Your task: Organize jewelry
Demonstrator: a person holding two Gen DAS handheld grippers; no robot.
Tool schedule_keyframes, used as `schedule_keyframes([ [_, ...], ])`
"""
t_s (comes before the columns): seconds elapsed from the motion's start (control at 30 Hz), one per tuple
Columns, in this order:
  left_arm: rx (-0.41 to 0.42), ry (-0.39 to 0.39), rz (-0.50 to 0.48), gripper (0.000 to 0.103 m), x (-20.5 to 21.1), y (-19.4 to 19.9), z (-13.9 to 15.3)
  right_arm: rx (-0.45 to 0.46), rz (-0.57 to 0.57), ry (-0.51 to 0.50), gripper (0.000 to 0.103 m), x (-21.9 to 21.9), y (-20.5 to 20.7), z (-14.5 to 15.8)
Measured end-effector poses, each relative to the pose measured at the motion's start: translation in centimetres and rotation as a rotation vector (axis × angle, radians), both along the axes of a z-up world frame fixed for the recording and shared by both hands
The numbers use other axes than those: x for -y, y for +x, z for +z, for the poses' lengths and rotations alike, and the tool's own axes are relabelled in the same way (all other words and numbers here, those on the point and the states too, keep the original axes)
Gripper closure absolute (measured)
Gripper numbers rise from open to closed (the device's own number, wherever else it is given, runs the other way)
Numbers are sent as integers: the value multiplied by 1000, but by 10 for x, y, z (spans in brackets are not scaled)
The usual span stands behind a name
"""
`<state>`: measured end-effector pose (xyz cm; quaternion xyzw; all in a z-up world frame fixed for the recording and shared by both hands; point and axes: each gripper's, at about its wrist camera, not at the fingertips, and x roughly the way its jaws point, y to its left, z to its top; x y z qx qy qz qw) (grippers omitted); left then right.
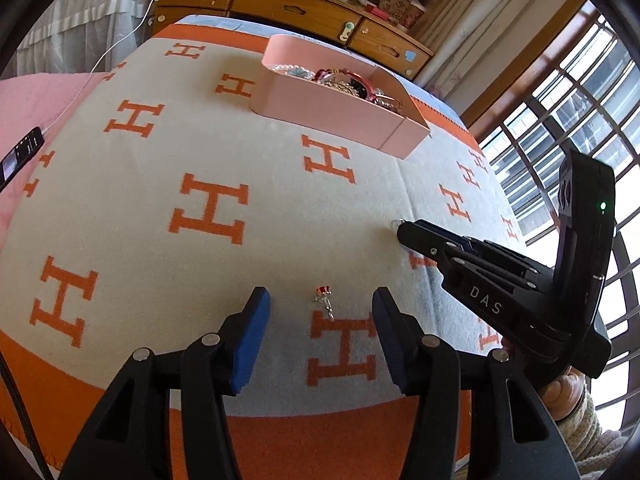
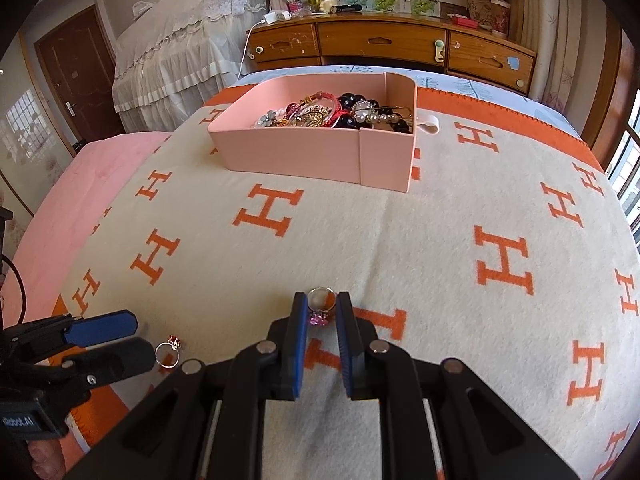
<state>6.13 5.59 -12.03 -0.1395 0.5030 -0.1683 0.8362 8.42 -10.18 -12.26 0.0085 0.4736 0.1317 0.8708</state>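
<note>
The blanket covers the bed under me, cream with orange H's, and the one pink box sits in the upper middle of the right view, already piled with beads and bangles

My right fingers are drawn close around a ring with a pink stone, which stands between the pads low in the middle of that frame; its band points away from me toward the box, so I judge the carry runs straight ahead and up the frame

My left fingers are spread wide, and a ring with a red stone lies on the blanket in the gap between them, untouched; its band trails toward me, down the frame

That ring is nearer my left hand than my right

Count: one box, two loose rings, one for each hand
</note>
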Motion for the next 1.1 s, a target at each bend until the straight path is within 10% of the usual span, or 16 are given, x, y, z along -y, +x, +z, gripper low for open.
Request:
schedule_keyframes([
  [0.37, 8, 137, -52, 97, 29, -2, -1, 17, 17, -4, 89, -1, -7, 0],
  [0.87, 154, 98, -63, 100, 16, -12, 57, 62, 79, 86, 89, 5, -26, 37],
  [1.1, 233, 50, -90, 100, -2, 21, 117, 88, 80, 171, 89, 18, -3, 106],
])
